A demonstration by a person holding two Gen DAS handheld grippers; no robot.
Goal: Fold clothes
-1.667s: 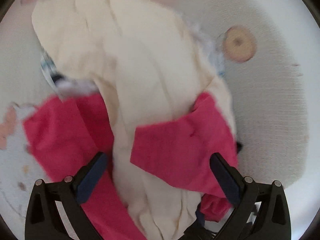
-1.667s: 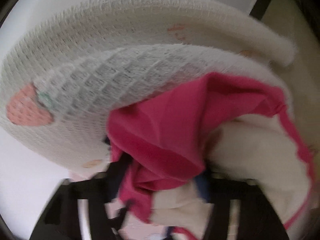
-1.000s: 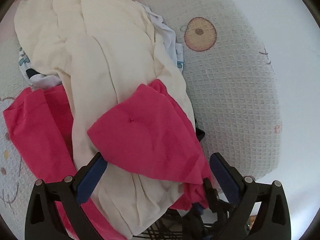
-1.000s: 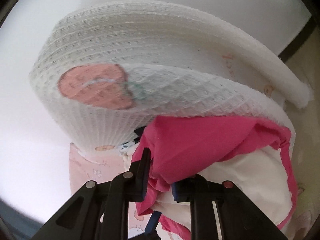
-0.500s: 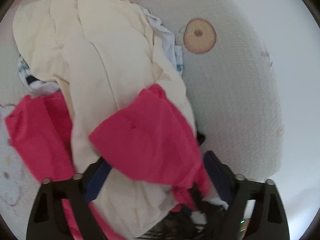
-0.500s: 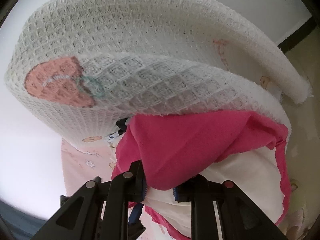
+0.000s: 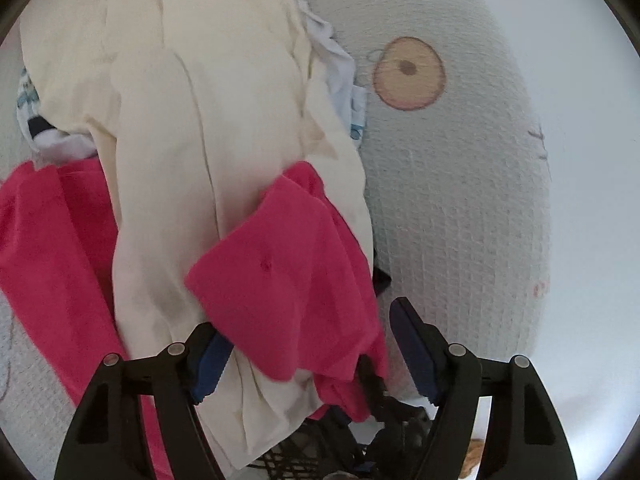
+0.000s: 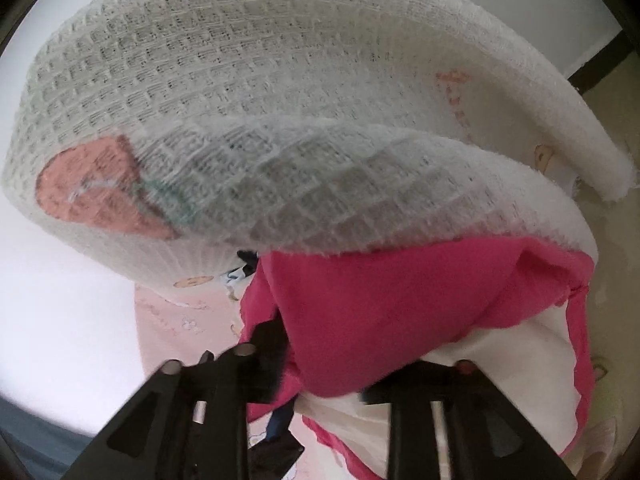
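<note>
A pink garment point(image 7: 288, 280) and a cream garment point(image 7: 192, 140) lie tangled on a white waffle blanket point(image 7: 460, 200). My left gripper point(image 7: 304, 320) straddles the near end of both. Its left pad touches the cloth, while a thin gap shows at the right pad. One of my right gripper's fingers point(image 7: 366, 376) sits in the pink cloth just below. In the right wrist view the pink garment point(image 8: 400, 312) drapes between the fingers of my right gripper point(image 8: 340, 360), whose jaws are opening. Its pads are hidden by cloth. A fold of the blanket point(image 8: 280, 100) arches over the clothes.
A white and blue printed garment point(image 7: 340, 68) pokes out from under the cream one. A pink printed sheet point(image 8: 180, 332) lies under the blanket. Black mesh point(image 7: 288, 456) shows at the bottom of the left wrist view. A dark strip point(image 8: 596, 68) crosses the wall at the far right.
The left jaws have narrowed around the bunched pink and cream cloth. The right jaws have spread apart, and the right wrist view has slid in closer under the blanket fold.
</note>
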